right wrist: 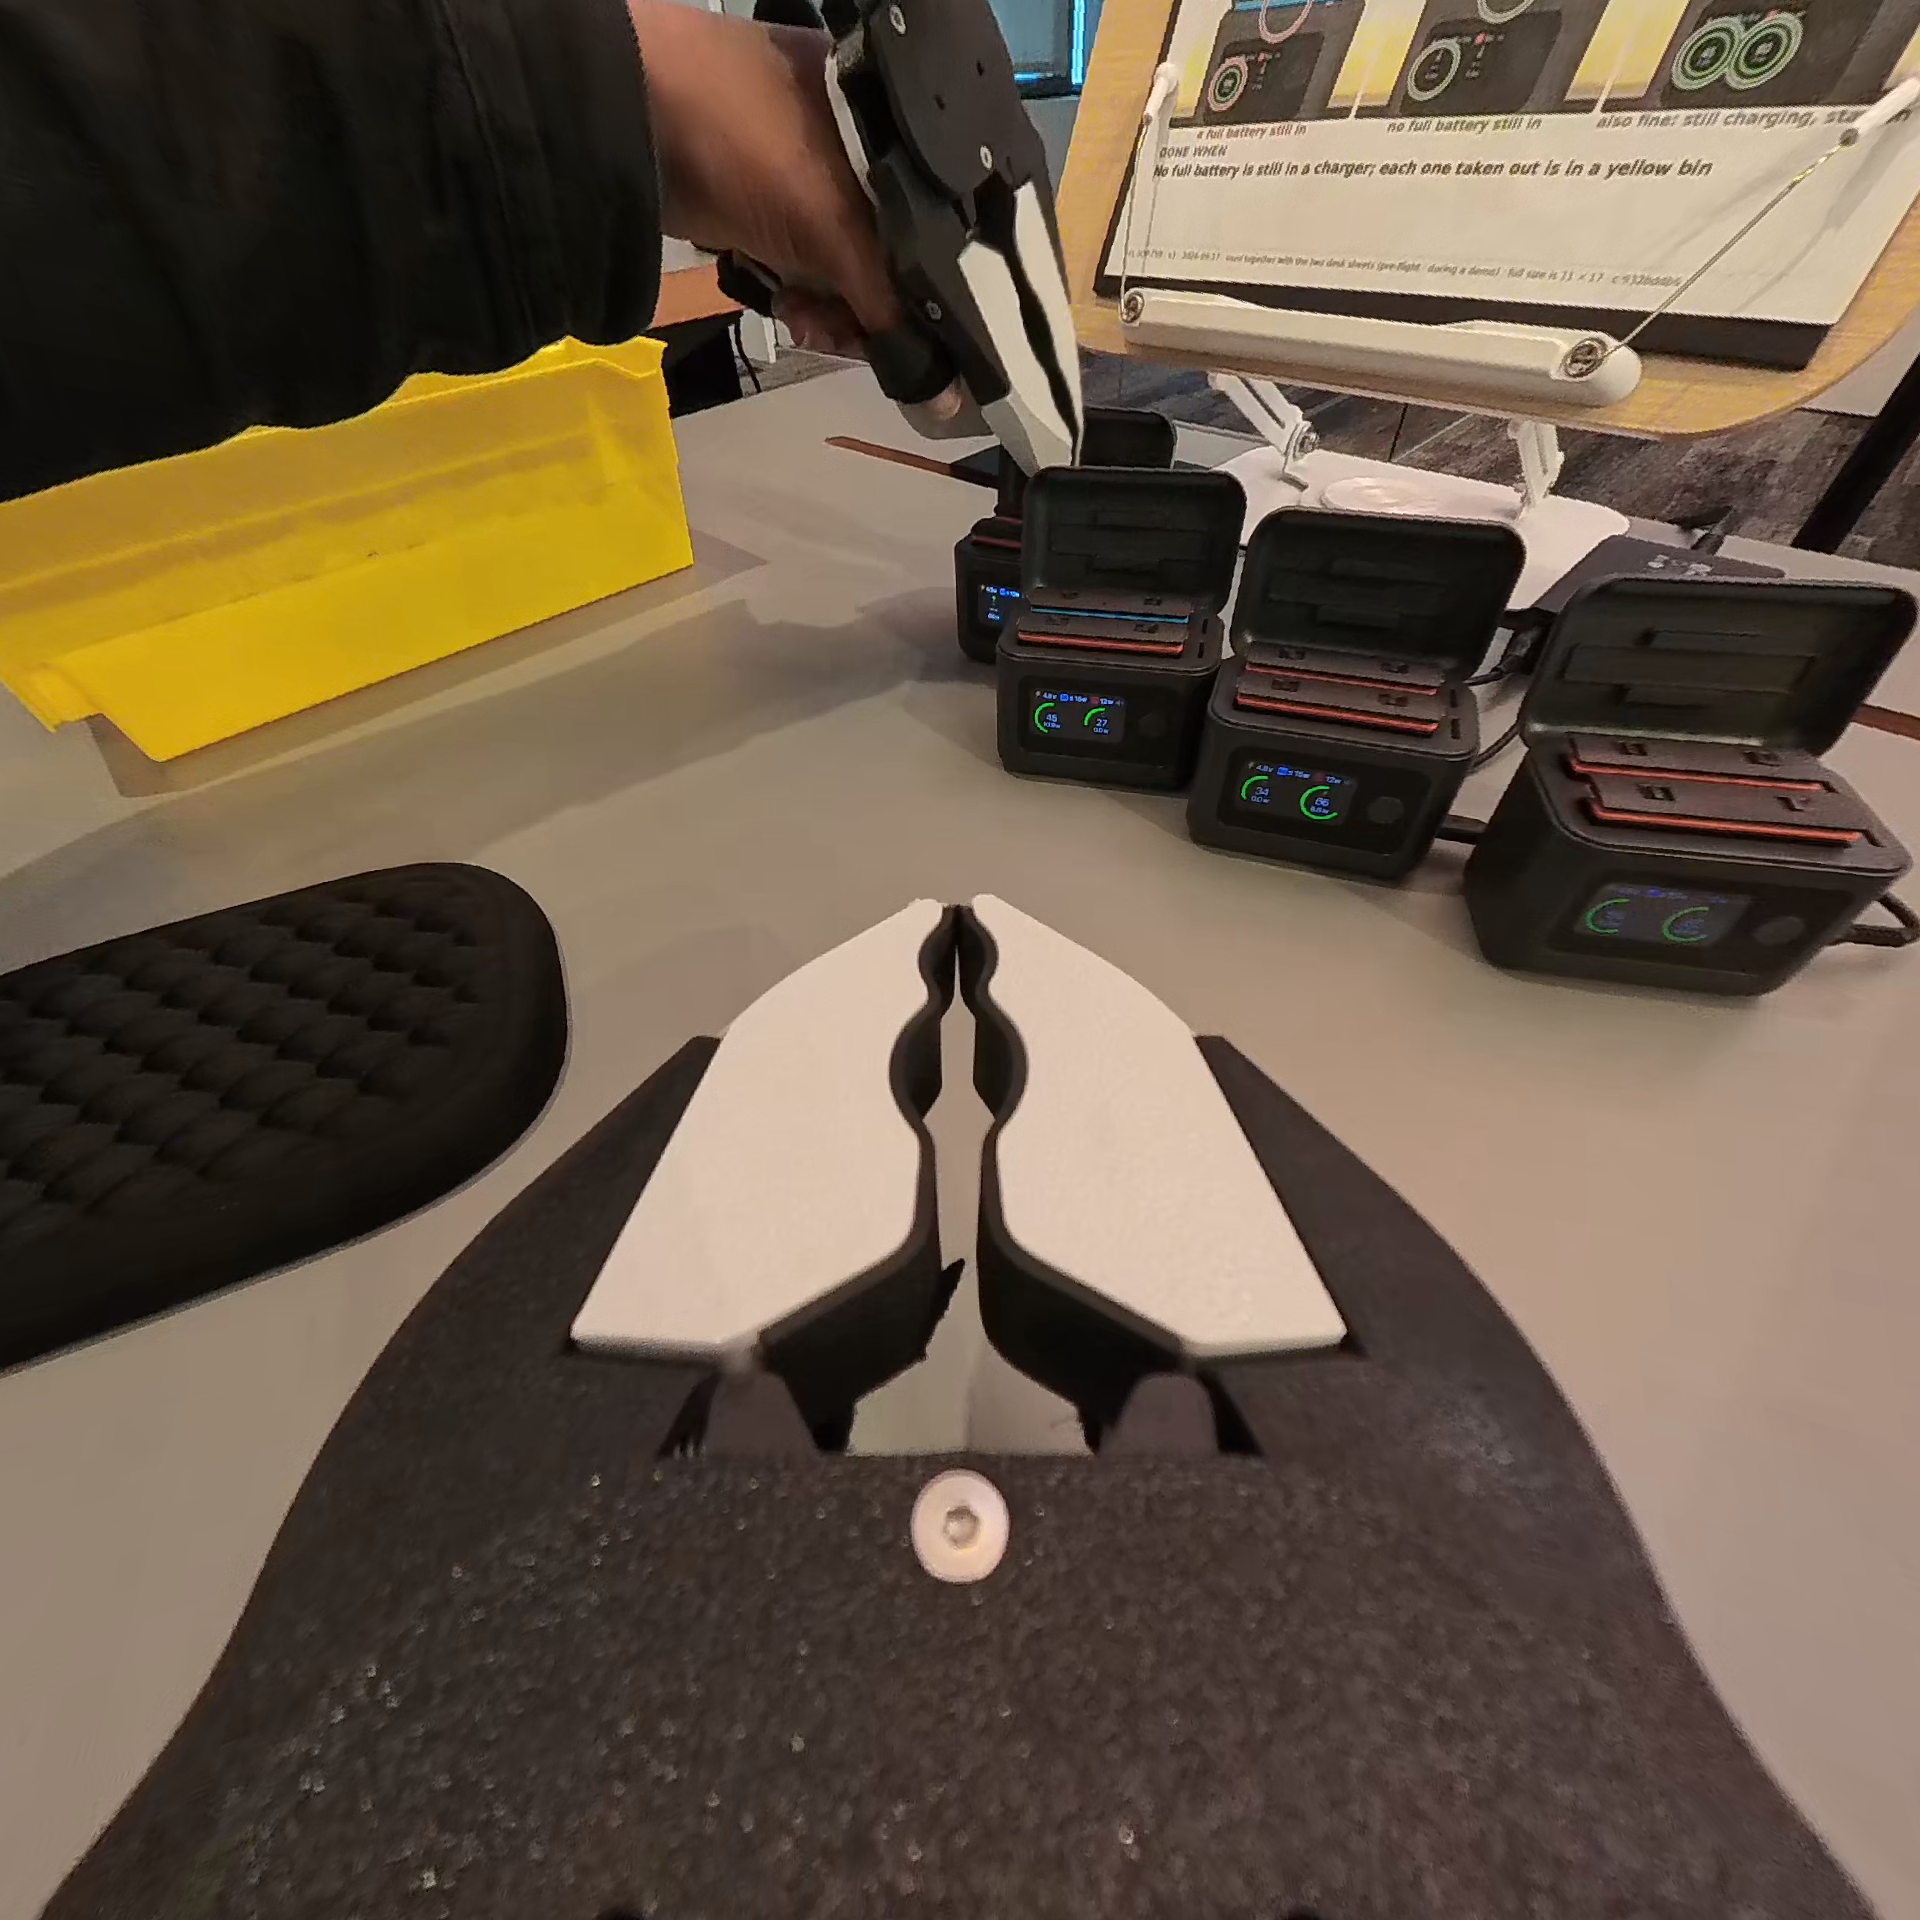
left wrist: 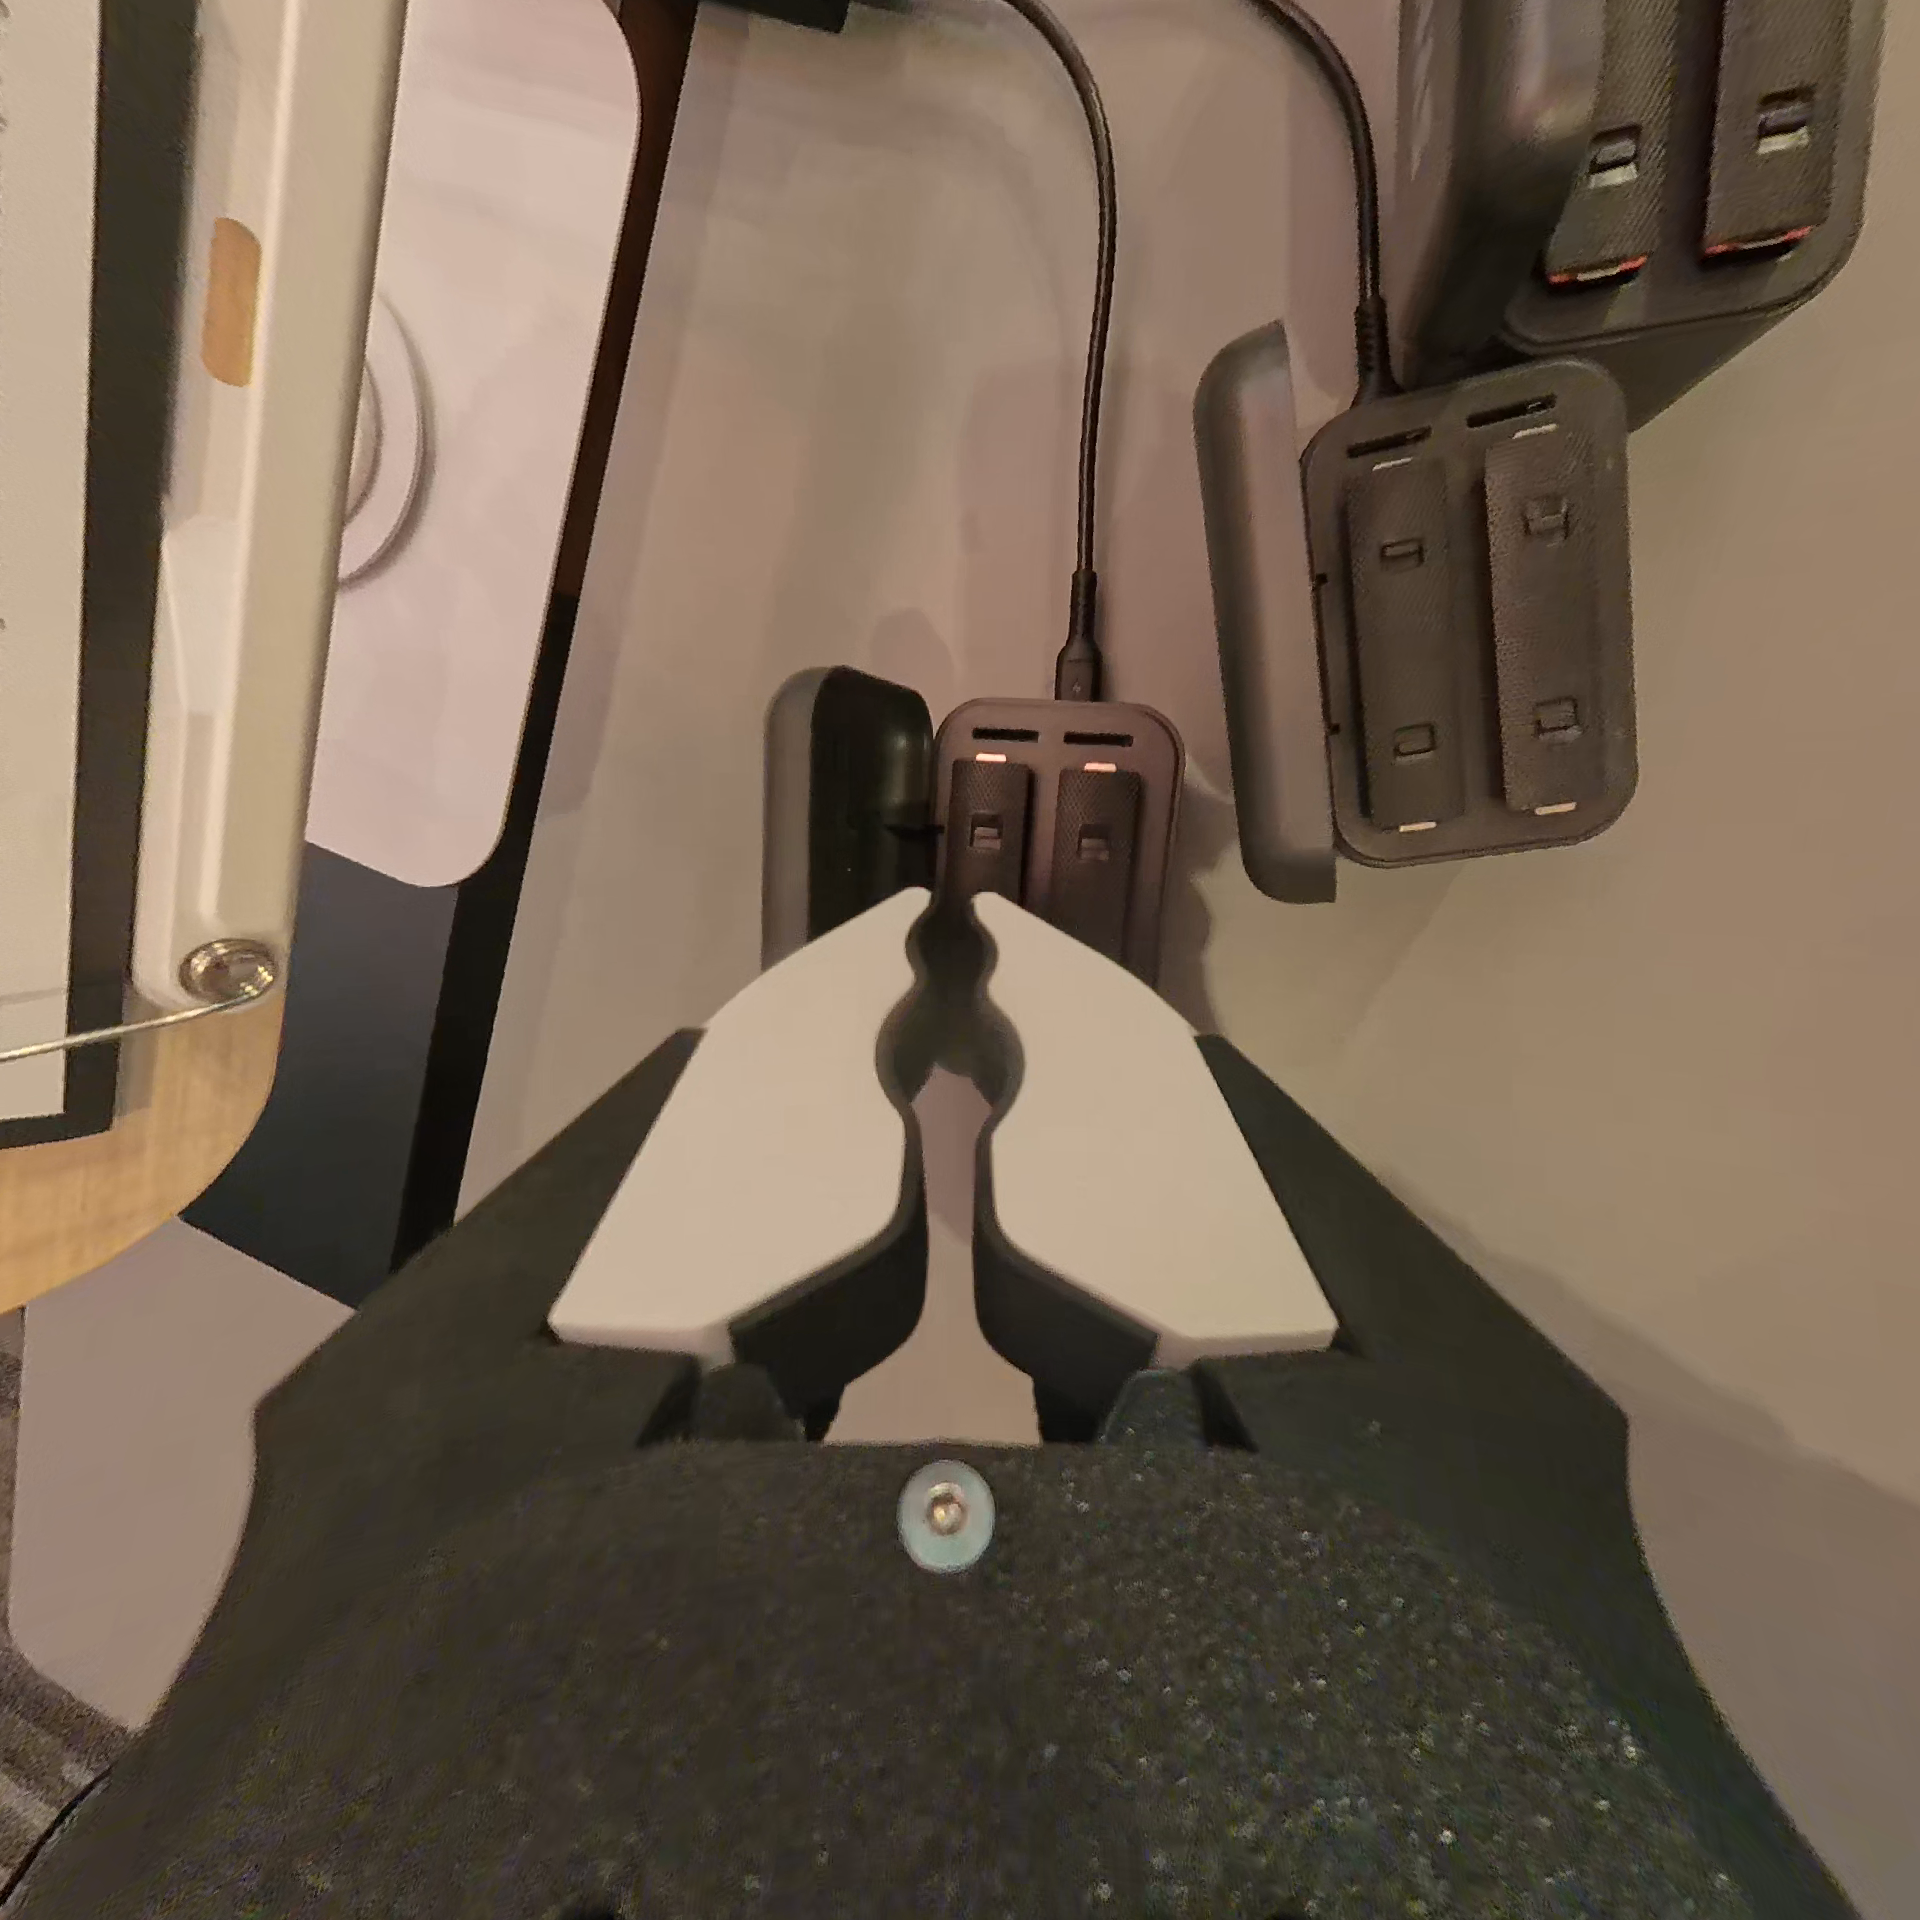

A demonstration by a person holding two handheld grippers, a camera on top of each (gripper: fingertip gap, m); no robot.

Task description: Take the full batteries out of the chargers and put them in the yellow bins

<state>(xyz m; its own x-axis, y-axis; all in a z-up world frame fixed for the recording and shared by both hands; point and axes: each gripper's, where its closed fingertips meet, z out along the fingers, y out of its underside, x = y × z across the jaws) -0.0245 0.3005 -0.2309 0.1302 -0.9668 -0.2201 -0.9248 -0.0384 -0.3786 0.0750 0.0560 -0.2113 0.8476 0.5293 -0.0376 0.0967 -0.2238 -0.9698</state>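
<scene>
A: Where had the left gripper got to?

B: It pointed steeply down over the farthest charger in the row, near the desk's back edge. Its tips were nearly together with a slim gap, right above the left battery of the two there. I couldn't tell whether they were pinching it

A: And the right gripper?

B: Low over the front of the desk, fingers all but touching, holding nothing

A: How should the pull have gone?

B: I'd say pinch the battery's top across its thin sides, draw it straight up along the slot so it didn't bind, and check the charger's screen first. The other chargers showed partial rings

A: The holding hand?

B: High, wrist bent downward, sleeve over the yellow bin at the desk's left side, well apart from the chargers
</scene>
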